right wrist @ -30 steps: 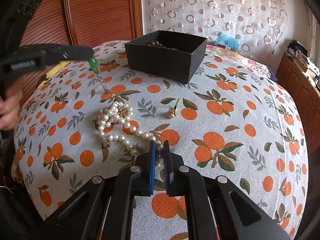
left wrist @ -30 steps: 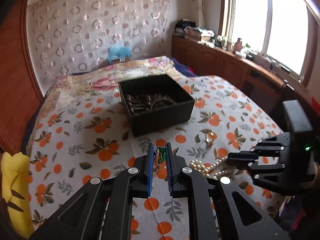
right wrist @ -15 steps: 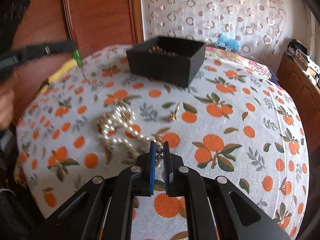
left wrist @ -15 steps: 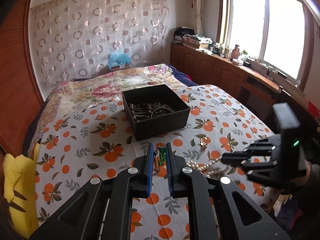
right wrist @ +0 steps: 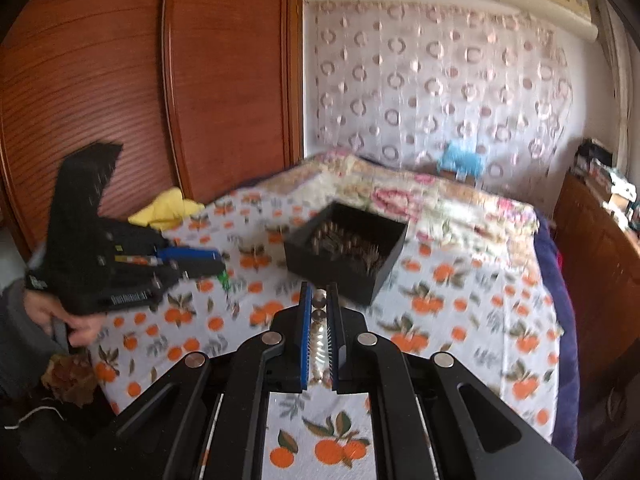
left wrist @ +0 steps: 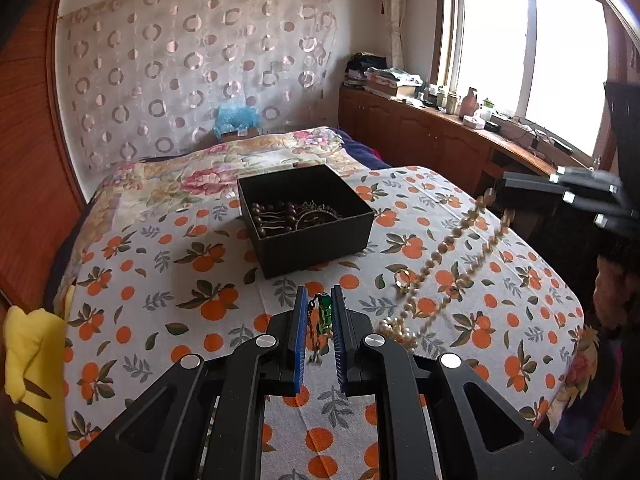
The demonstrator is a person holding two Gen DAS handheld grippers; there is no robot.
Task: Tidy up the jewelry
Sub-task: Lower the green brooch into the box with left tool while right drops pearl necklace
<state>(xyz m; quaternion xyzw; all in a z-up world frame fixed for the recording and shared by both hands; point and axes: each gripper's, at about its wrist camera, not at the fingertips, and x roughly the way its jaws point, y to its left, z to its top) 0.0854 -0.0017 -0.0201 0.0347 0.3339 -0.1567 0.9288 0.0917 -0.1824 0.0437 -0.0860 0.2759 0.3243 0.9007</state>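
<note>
My left gripper (left wrist: 319,306) is shut on a green pendant (left wrist: 323,309) with a thin chain, held above the orange-print cloth (left wrist: 168,280). My right gripper (right wrist: 319,302) is shut on a pearl necklace (right wrist: 319,300). In the left wrist view the right gripper (left wrist: 500,190) is raised at the right and the pearl necklace (left wrist: 440,252) hangs from it in a long loop down to the cloth. The black box (left wrist: 308,236) stands ahead on the cloth with dark beads and a chain inside. It also shows in the right wrist view (right wrist: 384,268). A gold ring (left wrist: 402,278) lies on the cloth.
A yellow cloth (left wrist: 32,380) lies at the left edge of the bed. A wooden wardrobe (right wrist: 120,100) stands to the left. A wooden cabinet (left wrist: 440,140) with clutter runs under the window at the right. A floral bedspread (left wrist: 224,172) lies behind the box.
My right gripper has lifted the pearl necklace off the cloth, so it now hangs in a loop. My left gripper has risen a little, still holding the green pendant.
</note>
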